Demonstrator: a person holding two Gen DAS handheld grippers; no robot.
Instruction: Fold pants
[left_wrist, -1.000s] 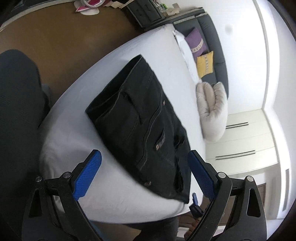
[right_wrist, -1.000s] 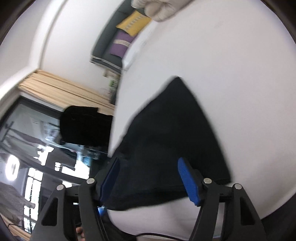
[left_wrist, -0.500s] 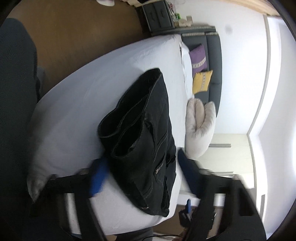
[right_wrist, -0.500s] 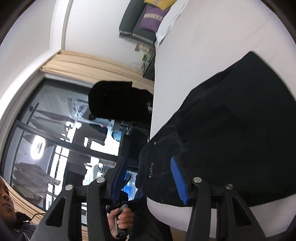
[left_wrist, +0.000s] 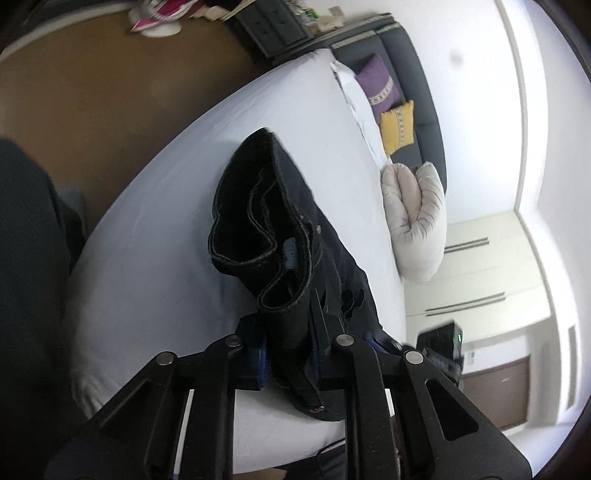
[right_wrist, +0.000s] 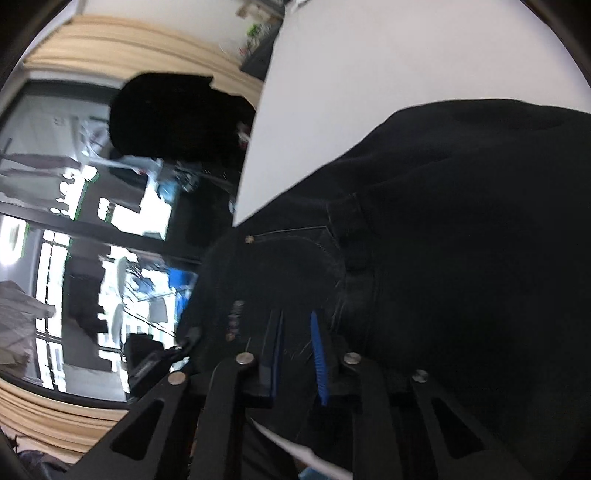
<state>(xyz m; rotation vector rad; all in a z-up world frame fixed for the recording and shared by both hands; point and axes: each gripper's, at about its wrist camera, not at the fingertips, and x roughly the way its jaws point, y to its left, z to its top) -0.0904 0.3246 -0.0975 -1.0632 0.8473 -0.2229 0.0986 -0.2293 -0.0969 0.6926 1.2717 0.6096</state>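
The black pants (left_wrist: 291, 236) lie bunched on the white bed (left_wrist: 155, 229), stretching from the centre of the left wrist view down to 6 o'clock. The left claw (left_wrist: 286, 356) is closing on the near edge of the pants, with the cloth bunched between its blue pads. In the right wrist view the pants (right_wrist: 461, 229) fill the space from 3 to 6 o'clock, and the right claw (right_wrist: 299, 354) at 6 o'clock is closing too, dark cloth between its pads. At 2 o'clock from the pants in the left view, a cream pillow (left_wrist: 415, 225) rests on the bed, near purple and yellow cushions (left_wrist: 388, 99).
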